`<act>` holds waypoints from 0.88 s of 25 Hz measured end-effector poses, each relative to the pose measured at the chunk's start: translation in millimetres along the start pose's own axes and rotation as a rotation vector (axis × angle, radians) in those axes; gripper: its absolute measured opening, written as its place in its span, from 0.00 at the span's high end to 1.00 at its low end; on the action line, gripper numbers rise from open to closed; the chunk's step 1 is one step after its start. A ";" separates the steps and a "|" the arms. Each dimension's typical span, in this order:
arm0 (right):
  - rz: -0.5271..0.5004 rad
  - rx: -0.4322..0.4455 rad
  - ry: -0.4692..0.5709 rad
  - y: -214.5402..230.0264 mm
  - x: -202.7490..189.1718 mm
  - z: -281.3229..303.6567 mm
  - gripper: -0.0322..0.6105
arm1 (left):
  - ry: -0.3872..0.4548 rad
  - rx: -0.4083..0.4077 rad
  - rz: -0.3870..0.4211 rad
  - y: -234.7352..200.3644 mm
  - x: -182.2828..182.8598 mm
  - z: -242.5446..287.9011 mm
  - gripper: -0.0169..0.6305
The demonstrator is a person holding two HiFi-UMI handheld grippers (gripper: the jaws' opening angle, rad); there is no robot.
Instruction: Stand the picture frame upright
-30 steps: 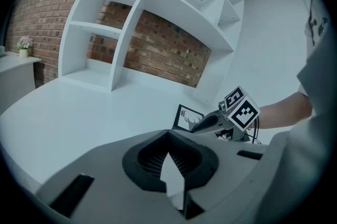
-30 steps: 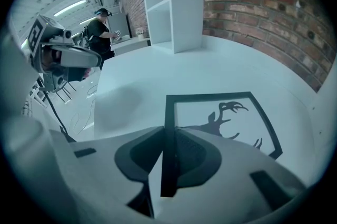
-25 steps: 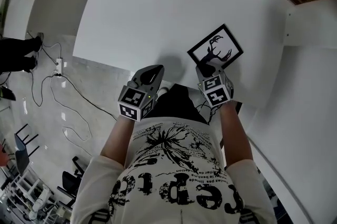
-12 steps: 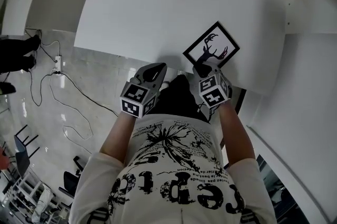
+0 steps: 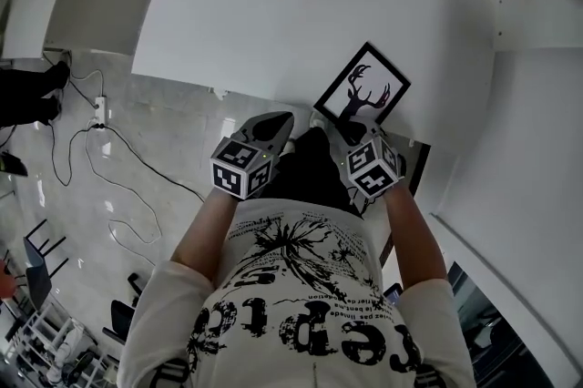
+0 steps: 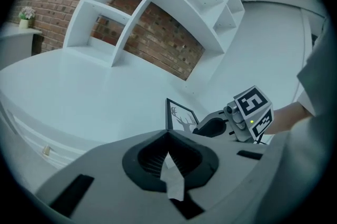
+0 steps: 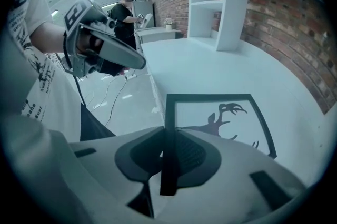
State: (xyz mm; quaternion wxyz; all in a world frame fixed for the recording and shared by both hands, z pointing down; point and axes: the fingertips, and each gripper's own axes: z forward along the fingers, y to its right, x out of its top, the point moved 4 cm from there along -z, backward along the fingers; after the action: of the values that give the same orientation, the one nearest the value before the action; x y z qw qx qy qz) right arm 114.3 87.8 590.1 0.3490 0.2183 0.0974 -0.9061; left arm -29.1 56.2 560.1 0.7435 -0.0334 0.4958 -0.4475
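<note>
The picture frame (image 5: 363, 88), black-edged with a deer-head silhouette, is near the front edge of the white table (image 5: 273, 22). My right gripper (image 5: 352, 130) is shut on the frame's near edge; in the right gripper view the black edge (image 7: 169, 128) runs straight between the jaws. In the left gripper view the frame (image 6: 182, 115) looks tilted up off the table, with the right gripper (image 6: 210, 126) behind it. My left gripper (image 5: 281, 120) hovers left of the frame at the table's edge, shut and holding nothing. A white strip shows between its jaws (image 6: 169, 161).
A white shelf unit (image 6: 158, 2) stands against a brick wall (image 6: 163, 41) at the back of the table. Cables (image 5: 100, 149) trail over the floor to the left. A person (image 7: 126, 15) stands far off beyond the table's end.
The right gripper and the frame have drawn back toward the table's front edge and a little left. The left gripper has barely moved.
</note>
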 end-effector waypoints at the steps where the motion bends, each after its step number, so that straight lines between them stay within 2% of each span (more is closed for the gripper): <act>1: -0.011 0.006 0.000 -4.9 -0.7 -1.5 0.84 | 0.004 -0.002 -0.009 -0.8 -2.9 0.2 0.95; 5: -0.071 0.034 0.003 -25.8 -3.4 -6.4 0.84 | 0.010 -0.029 -0.046 -3.5 -13.9 2.4 0.95; 8: -0.120 0.055 -0.002 -39.9 -8.3 -10.2 0.84 | -0.008 -0.076 -0.111 -4.2 -24.1 8.5 0.95; 10: -0.147 0.066 -0.009 -47.3 -11.5 -12.9 0.84 | -0.037 -0.108 -0.143 -3.7 -30.1 14.2 0.84; 12: -0.168 0.072 -0.014 -53.9 -13.1 -15.1 0.84 | -0.062 -0.125 -0.159 -4.1 -34.0 20.1 0.80; 15: -0.187 0.077 -0.015 -63.3 -15.2 -17.0 0.84 | -0.088 -0.161 -0.204 -3.3 -39.5 34.4 0.68; 18: -0.207 0.089 -0.014 -71.3 -19.8 -18.8 0.84 | -0.099 -0.219 -0.318 -0.1 -44.6 56.7 0.59; 22: -0.273 0.112 -0.024 -81.7 -25.8 -21.5 0.84 | -0.113 -0.262 -0.455 0.1 -44.9 69.8 0.55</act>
State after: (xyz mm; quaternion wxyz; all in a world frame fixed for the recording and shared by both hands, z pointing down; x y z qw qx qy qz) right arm 83.3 170.3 585.0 0.2110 0.2111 0.0714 -0.9518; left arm 19.6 60.1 627.2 0.6396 -0.2648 0.4870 -0.5325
